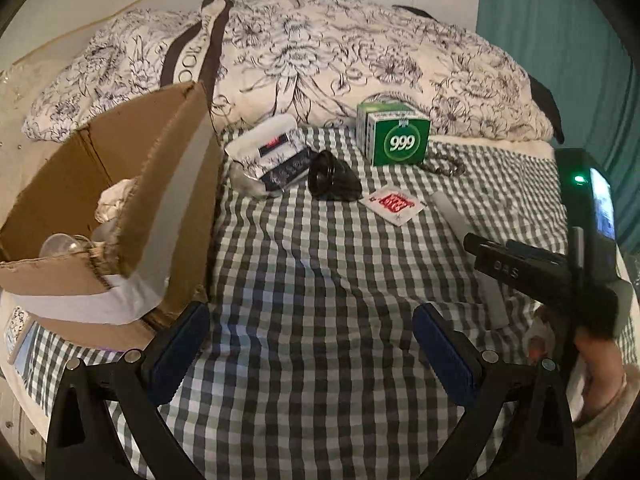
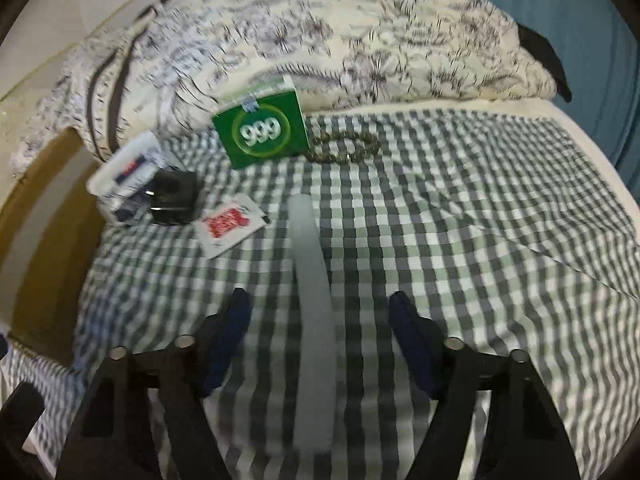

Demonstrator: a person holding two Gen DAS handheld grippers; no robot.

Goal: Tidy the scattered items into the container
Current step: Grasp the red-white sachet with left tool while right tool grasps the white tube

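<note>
Straddling grey stick [image 2: 312, 312], lower centre, right gripper [image 2: 320, 344] jaws open; risking roll-off, snagging checked sheet [image 2: 480, 240].

Probably bedroom: bed [image 1: 320, 260], floral duvet [image 1: 320, 52].

Left wrist view: looks forward and down over the checked bed [image 1: 320, 280], cardboard box [image 1: 120, 184] at left of frame. Right wrist view: nearer the bed [image 2: 440, 240], same heading. Both share the green box [image 1: 394, 136] [image 2: 264, 130] mid-frame.
</note>
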